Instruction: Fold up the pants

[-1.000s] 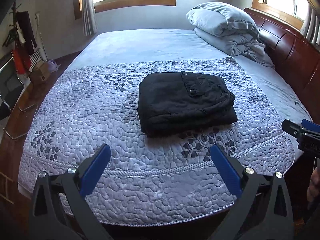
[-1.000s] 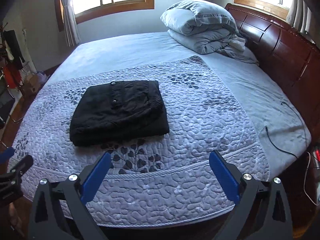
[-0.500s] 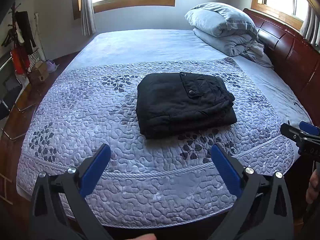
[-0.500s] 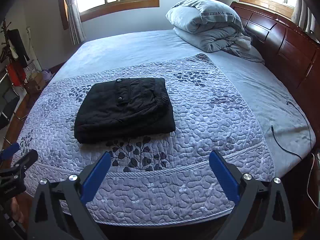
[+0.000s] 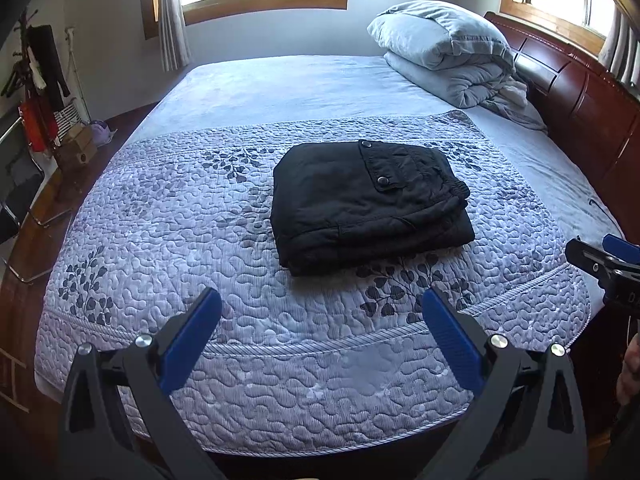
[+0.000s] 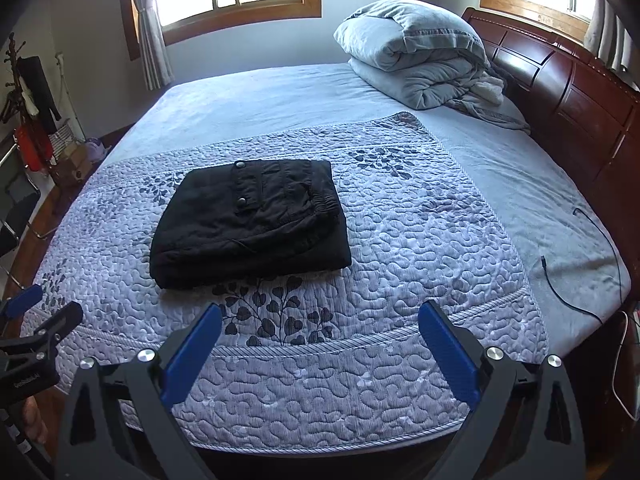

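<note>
Pants [image 5: 370,204] inspected from both of my grippers; finding: the fold appears complete.

My left gripper [image 5: 322,320] sits at the bottom of its frame with fingers spread wide and nothing between the blue pads [image 5: 192,336]. My right gripper [image 6: 320,322] is the same in its own view: fingers wide apart, pads [image 6: 448,352] bare. Neither touches cloth. Both hang over the near edge of the quilted cover [image 5: 168,220], well short of the garment. My right gripper also shows at the right edge of the left view, and my left gripper at the lower left of the right view.

Beyond the fingertips, the pants lie at centre frame in the left view and left of centre in the right view, as a compact black rectangle of stacked layers. A snap pocket flap [image 6: 244,190] faces up and the elastic waistband [image 6: 326,204] sits on the bundle's right side. Edges look roughly squared, though the bottom layer juts out slightly at the lower right corner.

Farther out, folded grey bedding [image 5: 444,56] is piled in the upper right by the wooden headboard [image 6: 560,88], and a black cable [image 6: 576,280] trails on the sheet at right.

Judgement: nothing essential remains, save perhaps trimming that protruding corner.
</note>
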The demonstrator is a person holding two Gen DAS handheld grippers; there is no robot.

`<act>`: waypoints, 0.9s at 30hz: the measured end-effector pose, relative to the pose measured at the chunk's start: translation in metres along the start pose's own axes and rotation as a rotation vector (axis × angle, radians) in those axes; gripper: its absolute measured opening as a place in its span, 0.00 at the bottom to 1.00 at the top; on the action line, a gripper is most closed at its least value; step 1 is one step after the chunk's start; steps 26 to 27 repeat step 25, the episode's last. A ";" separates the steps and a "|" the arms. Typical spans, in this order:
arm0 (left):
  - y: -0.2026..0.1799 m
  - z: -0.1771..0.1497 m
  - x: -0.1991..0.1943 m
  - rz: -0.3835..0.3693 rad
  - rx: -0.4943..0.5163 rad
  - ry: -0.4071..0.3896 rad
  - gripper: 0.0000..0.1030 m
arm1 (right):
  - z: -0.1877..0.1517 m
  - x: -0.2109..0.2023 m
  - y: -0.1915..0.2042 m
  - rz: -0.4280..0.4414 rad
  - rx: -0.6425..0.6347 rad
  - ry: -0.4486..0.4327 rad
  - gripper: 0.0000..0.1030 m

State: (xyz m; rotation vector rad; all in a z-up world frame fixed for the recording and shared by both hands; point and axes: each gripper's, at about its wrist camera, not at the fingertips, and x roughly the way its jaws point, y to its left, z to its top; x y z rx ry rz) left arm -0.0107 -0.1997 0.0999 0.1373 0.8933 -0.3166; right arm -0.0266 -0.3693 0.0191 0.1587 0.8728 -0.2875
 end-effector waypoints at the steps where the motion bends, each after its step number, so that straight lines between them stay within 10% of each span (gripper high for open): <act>1: 0.000 0.000 0.000 0.001 0.000 0.000 0.97 | 0.000 0.000 0.000 0.000 0.000 0.000 0.96; 27: -0.002 0.006 -0.001 -0.034 -0.016 -0.014 0.97 | 0.005 -0.006 0.000 -0.001 -0.004 -0.032 0.96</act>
